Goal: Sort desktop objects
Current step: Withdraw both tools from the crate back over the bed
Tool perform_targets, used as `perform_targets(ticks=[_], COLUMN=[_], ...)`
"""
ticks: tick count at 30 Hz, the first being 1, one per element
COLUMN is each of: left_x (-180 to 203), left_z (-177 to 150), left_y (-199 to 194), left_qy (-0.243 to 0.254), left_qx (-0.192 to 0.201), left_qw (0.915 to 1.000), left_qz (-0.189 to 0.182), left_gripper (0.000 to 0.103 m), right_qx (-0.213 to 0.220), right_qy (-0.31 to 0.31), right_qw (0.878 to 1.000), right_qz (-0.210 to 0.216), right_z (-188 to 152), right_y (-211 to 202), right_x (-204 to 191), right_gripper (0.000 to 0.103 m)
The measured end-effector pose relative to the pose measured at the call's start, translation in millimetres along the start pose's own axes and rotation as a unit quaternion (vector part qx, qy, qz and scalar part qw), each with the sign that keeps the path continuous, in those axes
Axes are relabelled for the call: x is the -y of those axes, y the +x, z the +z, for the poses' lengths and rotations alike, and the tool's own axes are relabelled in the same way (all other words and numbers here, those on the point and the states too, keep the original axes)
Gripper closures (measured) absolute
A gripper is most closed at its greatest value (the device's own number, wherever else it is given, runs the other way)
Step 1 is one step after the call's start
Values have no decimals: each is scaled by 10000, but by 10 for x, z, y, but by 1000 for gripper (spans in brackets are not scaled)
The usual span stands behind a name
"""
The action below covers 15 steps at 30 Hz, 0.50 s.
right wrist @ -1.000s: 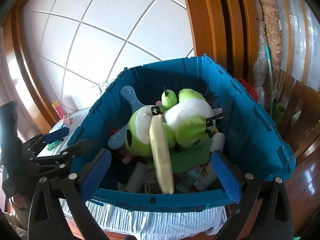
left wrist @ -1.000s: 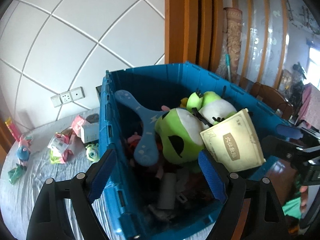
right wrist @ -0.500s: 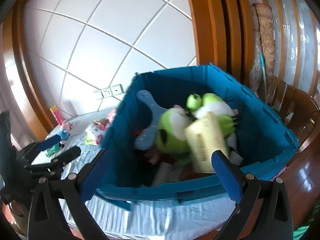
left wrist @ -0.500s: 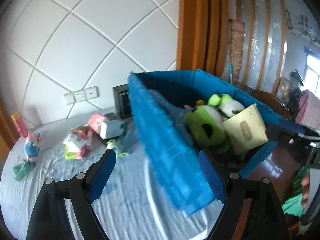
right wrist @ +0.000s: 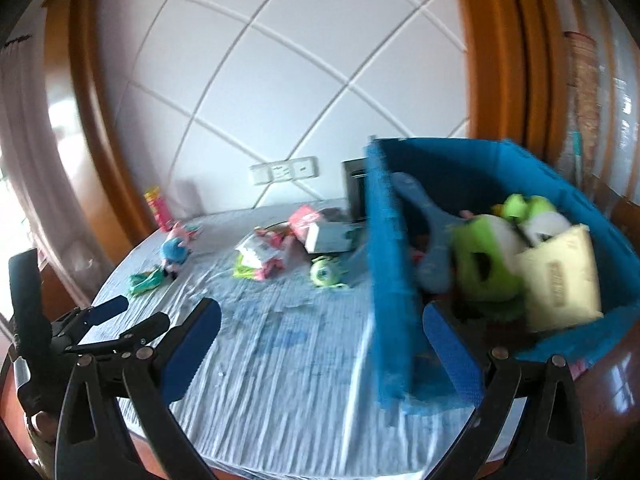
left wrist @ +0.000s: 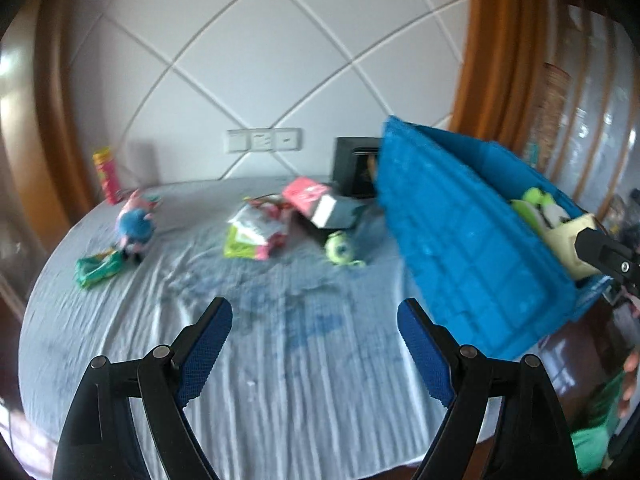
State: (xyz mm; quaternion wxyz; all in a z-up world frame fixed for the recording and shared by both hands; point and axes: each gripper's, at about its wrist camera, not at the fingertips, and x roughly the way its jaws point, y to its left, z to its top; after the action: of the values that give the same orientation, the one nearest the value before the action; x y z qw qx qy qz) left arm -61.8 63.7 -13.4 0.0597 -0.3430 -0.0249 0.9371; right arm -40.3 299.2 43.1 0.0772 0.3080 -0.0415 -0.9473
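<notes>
Standing at the far left of the table, a pink tube rises by the wall, with a blue and pink plush toy and a green wrapper near it. Toward the middle lie snack packets, a pink and white box and a small green one-eyed toy. The left gripper hovers over bare cloth, jaws spread wide and empty. The right gripper is likewise released, holding nothing. A blue crate on the right holds green plush toys and a cream packet.
</notes>
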Motion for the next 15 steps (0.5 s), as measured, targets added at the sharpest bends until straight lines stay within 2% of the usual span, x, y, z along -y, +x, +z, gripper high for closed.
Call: perform_targets(ticks=[9,15], left_x=[-427,-805], left_z=[144,232], left_y=[323,713], left_qy=[-326,-604], left_qx=[-189,-495], left_qw=[9972,9897], left_qz=[645,1197], left_gripper=[18,18], right_qx=[-150,-305], right_qy=[-454,-585], right_qw=[9969,9915], right_qz=[623,1118], right_z=[245,447], right_y=[661,1279], right_x=[-413,-479], right_gripper=[0,0])
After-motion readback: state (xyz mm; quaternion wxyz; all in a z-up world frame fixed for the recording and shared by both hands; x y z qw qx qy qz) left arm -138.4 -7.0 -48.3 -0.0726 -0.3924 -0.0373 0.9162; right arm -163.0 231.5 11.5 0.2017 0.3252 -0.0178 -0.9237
